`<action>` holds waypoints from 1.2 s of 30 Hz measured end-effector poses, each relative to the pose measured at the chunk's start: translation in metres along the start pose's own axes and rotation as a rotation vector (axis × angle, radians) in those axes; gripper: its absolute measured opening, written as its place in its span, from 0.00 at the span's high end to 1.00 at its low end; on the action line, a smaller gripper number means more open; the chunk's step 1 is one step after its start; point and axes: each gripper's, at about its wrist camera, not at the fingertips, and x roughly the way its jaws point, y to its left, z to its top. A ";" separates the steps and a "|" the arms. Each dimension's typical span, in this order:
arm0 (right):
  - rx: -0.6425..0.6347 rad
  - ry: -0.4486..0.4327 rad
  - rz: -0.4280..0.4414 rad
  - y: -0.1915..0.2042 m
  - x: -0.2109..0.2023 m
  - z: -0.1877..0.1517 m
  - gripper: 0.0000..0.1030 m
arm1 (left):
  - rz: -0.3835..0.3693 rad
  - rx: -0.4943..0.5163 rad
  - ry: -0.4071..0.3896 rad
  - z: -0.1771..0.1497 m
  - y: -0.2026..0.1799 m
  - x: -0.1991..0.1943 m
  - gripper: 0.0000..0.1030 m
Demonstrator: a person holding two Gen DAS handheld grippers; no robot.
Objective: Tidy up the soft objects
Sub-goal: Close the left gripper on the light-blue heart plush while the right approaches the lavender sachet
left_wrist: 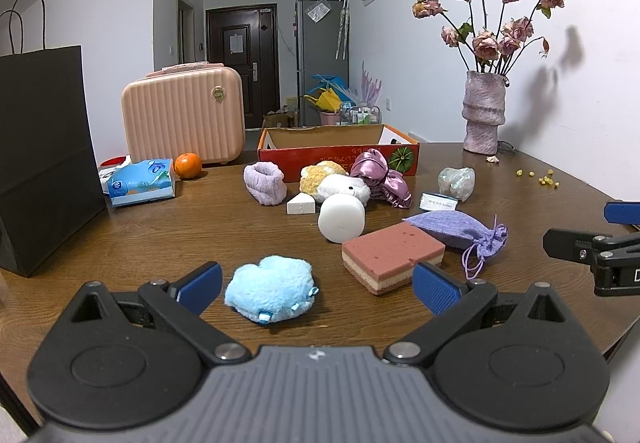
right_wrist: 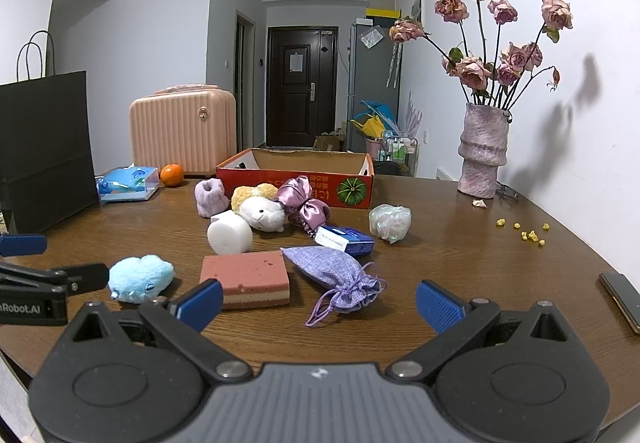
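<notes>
A fluffy light-blue plush [left_wrist: 271, 289] [right_wrist: 140, 278] lies on the wooden table between the wide-apart fingers of my open left gripper [left_wrist: 318, 289], untouched. My open right gripper [right_wrist: 319, 305] hovers just behind a purple drawstring pouch [right_wrist: 336, 279] [left_wrist: 460, 229]. A pink layered sponge [left_wrist: 394, 257] [right_wrist: 248, 279], a white cylinder [left_wrist: 341, 221] [right_wrist: 229, 233], a white-and-yellow plush [left_wrist: 338, 183] [right_wrist: 262, 213], a lilac fuzzy band [left_wrist: 266, 183] [right_wrist: 210, 197], a satin scrunchie [left_wrist: 380, 175] [right_wrist: 304, 203] and a crumpled clear bag [left_wrist: 457, 181] [right_wrist: 390, 223] lie further back. An open red cardboard box [left_wrist: 340, 155] [right_wrist: 296, 179] stands behind them.
A black paper bag [left_wrist: 44, 159] stands at the left, with a tissue pack [left_wrist: 140, 183], an orange [left_wrist: 187, 165] and a pink case [left_wrist: 182, 117]. A vase of dried roses [left_wrist: 483, 111] stands back right, near yellow crumbs [left_wrist: 544, 179]. A blue-white carton [right_wrist: 346, 239] and a phone [right_wrist: 622, 295] also lie on the table.
</notes>
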 end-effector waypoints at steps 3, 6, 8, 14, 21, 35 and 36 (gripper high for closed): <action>0.000 0.003 -0.003 -0.004 0.001 0.001 0.00 | 0.001 0.001 0.002 0.000 0.001 0.001 0.00; -0.001 0.007 -0.006 -0.006 0.006 0.002 0.00 | 0.006 0.002 0.006 0.001 0.002 0.005 0.00; -0.003 0.009 -0.007 -0.004 0.008 0.002 0.00 | 0.014 0.000 0.008 0.001 0.004 0.008 0.00; -0.003 0.017 -0.012 -0.005 0.019 0.001 0.00 | 0.041 -0.009 0.019 0.004 0.012 0.017 0.00; 0.002 0.037 -0.018 -0.007 0.035 -0.001 0.00 | 0.067 -0.010 0.064 0.004 0.019 0.038 0.00; 0.024 0.099 -0.014 -0.014 0.078 -0.004 0.00 | 0.089 0.009 0.170 0.005 0.029 0.093 0.00; 0.027 0.104 -0.015 -0.015 0.081 -0.004 0.00 | 0.091 0.014 0.179 0.005 0.029 0.098 0.00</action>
